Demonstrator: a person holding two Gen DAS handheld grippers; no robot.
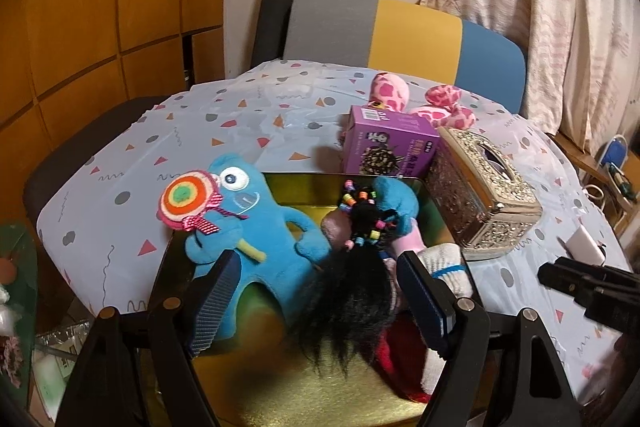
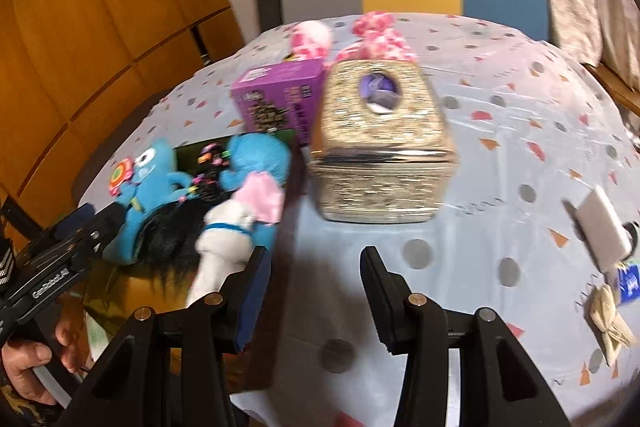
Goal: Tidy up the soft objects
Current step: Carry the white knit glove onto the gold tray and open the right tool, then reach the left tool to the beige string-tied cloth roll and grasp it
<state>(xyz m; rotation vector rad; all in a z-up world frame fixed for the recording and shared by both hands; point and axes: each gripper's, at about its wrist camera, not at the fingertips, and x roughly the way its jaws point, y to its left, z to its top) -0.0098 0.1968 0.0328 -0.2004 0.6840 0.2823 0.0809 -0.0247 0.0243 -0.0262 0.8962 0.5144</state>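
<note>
Landmark for all places: the gold tray (image 1: 304, 183) on the patterned tablecloth (image 1: 192, 131).

Status of sorting, judged from the layout:
- In the tray: blue plush monster (image 1: 256, 227) holding a felt lollipop (image 1: 188, 199), leaning over the tray's left rim; a doll with long black hair and coloured beads (image 1: 360, 255) across the middle; a second blue plush in a pink skirt (image 2: 260, 163) at the tray's far right corner; a white plush with a blue strap (image 2: 224, 239) on the right side. A red knitted piece (image 1: 400, 355) shows under the hair near the tray's near edge; what it belongs to I cannot tell.
- Not in the tray: pink spotted plush (image 1: 424, 99), lying well beyond the tray's far edge, behind the purple box (image 1: 388, 143) and the ornate gold tissue box (image 1: 480, 195).

Both boxes stand just beyond the tray's far right corner; being hard goods, they are probably not part of the sort.

Tools:
- Left gripper (image 1: 316, 303): jaws wide, poised over the near half of the tray with the monster's leg and the doll's hair between them; the pads do not appear to press on either. Holding nothing.
- Right gripper (image 2: 316, 291): jaws part open, empty, over bare cloth to the right of the tray, facing the tissue box.

Estimate: most of the job is done, four soft items already collected. What remains is the pink plush, which looks awkward to reach because both boxes stand in front of it. The toys in the tray lie piled and overlapping, so some tidying may also be due.
</note>
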